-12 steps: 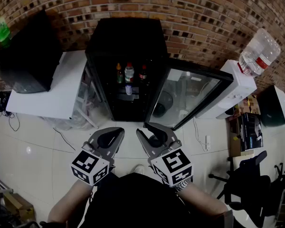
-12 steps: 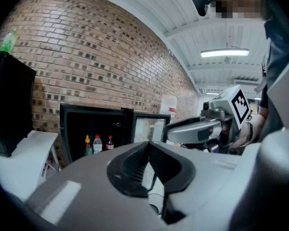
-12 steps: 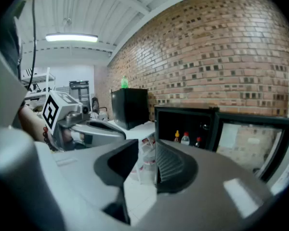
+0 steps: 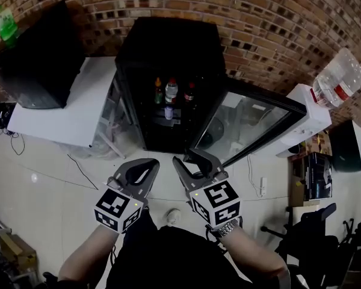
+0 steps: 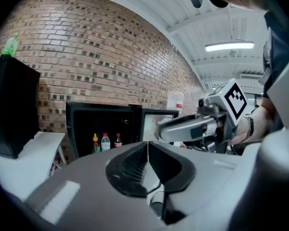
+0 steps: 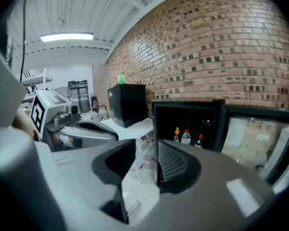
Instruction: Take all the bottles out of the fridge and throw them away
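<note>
While three bottles [image 4: 172, 91] are standing in the fridge [image 4: 168, 41], the left gripper [image 4: 149, 165] is hovering with jaws together, the right gripper [image 4: 189, 160] with jaws parted, empty.

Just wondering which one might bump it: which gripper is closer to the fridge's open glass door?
Right. The right gripper is just in front of the glass door, by its lower corner. The left gripper is farther left, on the far side of the right one, facing the fridge.

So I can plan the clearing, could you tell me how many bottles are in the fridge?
3, side by side on one shelf: yellow-capped bottle left, clear bottle middle, dark bottle right. A small item below may be a fourth; others could be hidden.
</note>
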Demonstrator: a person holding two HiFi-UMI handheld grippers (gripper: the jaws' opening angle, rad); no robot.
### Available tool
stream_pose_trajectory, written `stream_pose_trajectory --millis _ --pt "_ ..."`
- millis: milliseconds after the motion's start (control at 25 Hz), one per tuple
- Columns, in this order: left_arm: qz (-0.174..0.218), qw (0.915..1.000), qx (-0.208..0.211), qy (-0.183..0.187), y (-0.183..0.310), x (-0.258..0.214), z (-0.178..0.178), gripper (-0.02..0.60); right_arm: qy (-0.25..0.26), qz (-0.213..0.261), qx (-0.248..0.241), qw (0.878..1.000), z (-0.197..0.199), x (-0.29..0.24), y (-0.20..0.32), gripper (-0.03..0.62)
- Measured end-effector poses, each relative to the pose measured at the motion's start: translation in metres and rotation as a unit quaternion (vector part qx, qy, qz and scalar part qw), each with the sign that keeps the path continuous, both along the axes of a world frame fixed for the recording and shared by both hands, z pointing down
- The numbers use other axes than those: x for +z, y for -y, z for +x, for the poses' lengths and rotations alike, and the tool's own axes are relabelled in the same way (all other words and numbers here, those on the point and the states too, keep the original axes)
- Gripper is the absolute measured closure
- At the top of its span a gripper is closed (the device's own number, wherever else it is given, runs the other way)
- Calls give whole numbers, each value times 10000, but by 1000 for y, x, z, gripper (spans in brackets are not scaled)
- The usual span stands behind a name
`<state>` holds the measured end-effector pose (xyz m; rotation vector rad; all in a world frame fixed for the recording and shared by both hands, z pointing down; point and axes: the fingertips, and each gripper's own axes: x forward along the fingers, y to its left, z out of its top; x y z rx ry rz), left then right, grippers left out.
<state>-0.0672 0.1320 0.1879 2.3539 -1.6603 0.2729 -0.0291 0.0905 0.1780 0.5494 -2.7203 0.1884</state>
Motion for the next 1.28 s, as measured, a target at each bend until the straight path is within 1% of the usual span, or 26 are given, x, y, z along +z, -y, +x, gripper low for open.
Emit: stream_pose_trajectory --millis 200,440,520,680,800,880,1000,1280 --pt "-53 10000 -57 -23 22 10 -31 578 -94 -88 207 9997 -36 14 36 459" --pt "-173 9997 -57 -132 60 25 -75 577 -325 -136 514 9981 -91 37 88 459" --pt "-242 9996 -60 -166 73 31 -90 577 -415 -170 612 9971 -109 46 108 422" --pt "-373 9990 -54 -245 100 45 -114 577 -609 -223 811 9946 -141 65 148 422" --pt "-449 9988 -45 -204 118 55 -131 577 -713 -294 970 9923 -164 81 177 421" --pt "-484 9987 -27 -172 130 60 -141 577 -769 -354 1068 9907 -179 92 195 396" --pt "-533 9985 12 -141 145 67 -153 577 -890 -391 1181 9882 -199 112 221 396" --pt "-684 9976 25 -47 168 88 -178 577 -1165 -392 1441 9819 -233 158 271 382"
